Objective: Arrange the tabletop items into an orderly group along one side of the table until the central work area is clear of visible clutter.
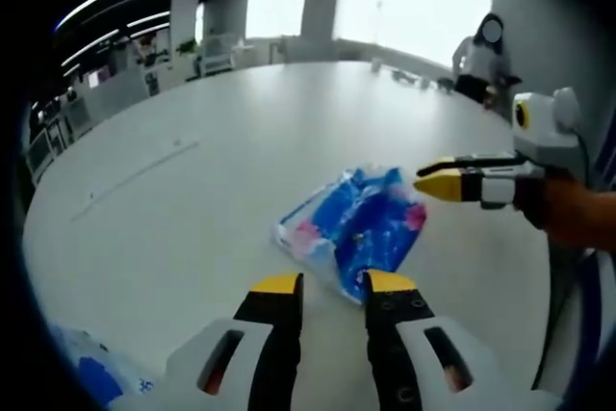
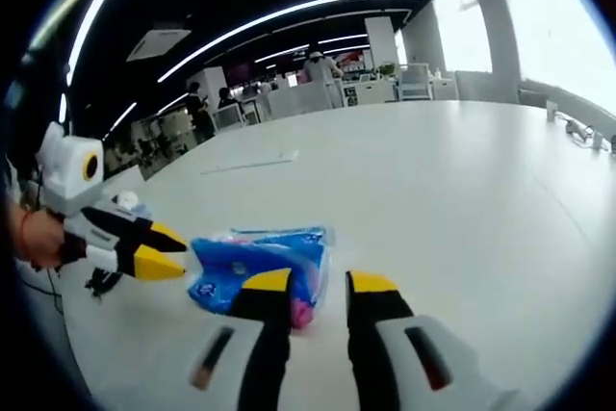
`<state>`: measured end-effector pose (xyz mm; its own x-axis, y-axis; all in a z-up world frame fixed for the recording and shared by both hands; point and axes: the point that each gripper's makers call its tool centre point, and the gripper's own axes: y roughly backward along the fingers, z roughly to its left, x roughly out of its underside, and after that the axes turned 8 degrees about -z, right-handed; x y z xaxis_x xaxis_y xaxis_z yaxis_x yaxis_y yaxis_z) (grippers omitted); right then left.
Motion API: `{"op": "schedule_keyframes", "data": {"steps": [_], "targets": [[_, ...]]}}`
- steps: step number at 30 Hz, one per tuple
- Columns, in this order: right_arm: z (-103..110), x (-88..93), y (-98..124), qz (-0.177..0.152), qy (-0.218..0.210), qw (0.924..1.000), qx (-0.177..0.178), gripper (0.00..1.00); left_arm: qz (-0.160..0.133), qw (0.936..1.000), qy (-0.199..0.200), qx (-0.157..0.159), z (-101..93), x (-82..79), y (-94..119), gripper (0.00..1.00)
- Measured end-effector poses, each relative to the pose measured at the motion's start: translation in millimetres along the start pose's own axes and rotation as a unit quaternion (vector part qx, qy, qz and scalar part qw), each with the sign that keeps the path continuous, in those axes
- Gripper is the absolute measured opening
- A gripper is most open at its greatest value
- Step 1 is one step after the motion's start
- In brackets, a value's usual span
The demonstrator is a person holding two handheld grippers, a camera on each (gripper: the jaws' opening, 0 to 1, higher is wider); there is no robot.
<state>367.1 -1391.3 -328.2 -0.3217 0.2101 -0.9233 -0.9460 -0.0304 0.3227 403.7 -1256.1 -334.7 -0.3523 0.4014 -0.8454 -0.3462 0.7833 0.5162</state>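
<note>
1. Lying flat on the white table [image 1: 192, 190], blue packet [image 1: 354, 226] just ahead of the left gripper [image 1: 332, 286], fingers parted and empty, tips at its near edge.
2. Approaching from the packet's other side, right gripper [image 2: 318, 286], fingers likewise apart, nothing held, tips close over it.
3. Running crosswise between the two, packet's long axis; nearer side hard to call, left probably.

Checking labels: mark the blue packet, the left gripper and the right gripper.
blue packet [image 1: 358, 221], left gripper view, middle of its wrapper.
left gripper [image 1: 332, 286], left gripper view, midway between its yellow fingertips.
right gripper [image 2: 318, 284], right gripper view, midway between its yellow fingertips.
</note>
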Motion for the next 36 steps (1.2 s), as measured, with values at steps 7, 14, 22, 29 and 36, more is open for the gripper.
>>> {"op": "schedule_keyframes", "data": {"steps": [7,14,22,29,36], "targets": [[4.3,-10.4,2.6,-0.009,0.004,1.0,0.001,0.22,-0.008,1.0,-0.003,0.002,0.3,-7.5,5.5,0.23],[13.9,-20.8,4.7,-0.017,0.006,0.9998,-0.002,0.22,-0.013,0.9999,-0.009,0.005,1.3,-13.8,13.2,0.25],[26.1,-28.3,6.4,-0.024,0.01,0.9996,-0.009,0.23,-0.021,0.9997,-0.014,0.002,6.0,-21.8,23.7,0.26],[37.0,-38.0,9.2,-0.03,0.014,0.9994,-0.013,0.23,-0.031,0.9994,-0.017,0.001,9.6,-29.5,35.1,0.28],[51.6,-45.3,9.0,-0.033,0.017,0.9991,-0.021,0.23,-0.038,0.9991,-0.019,0.001,14.8,-34.7,46.2,0.32]]}}
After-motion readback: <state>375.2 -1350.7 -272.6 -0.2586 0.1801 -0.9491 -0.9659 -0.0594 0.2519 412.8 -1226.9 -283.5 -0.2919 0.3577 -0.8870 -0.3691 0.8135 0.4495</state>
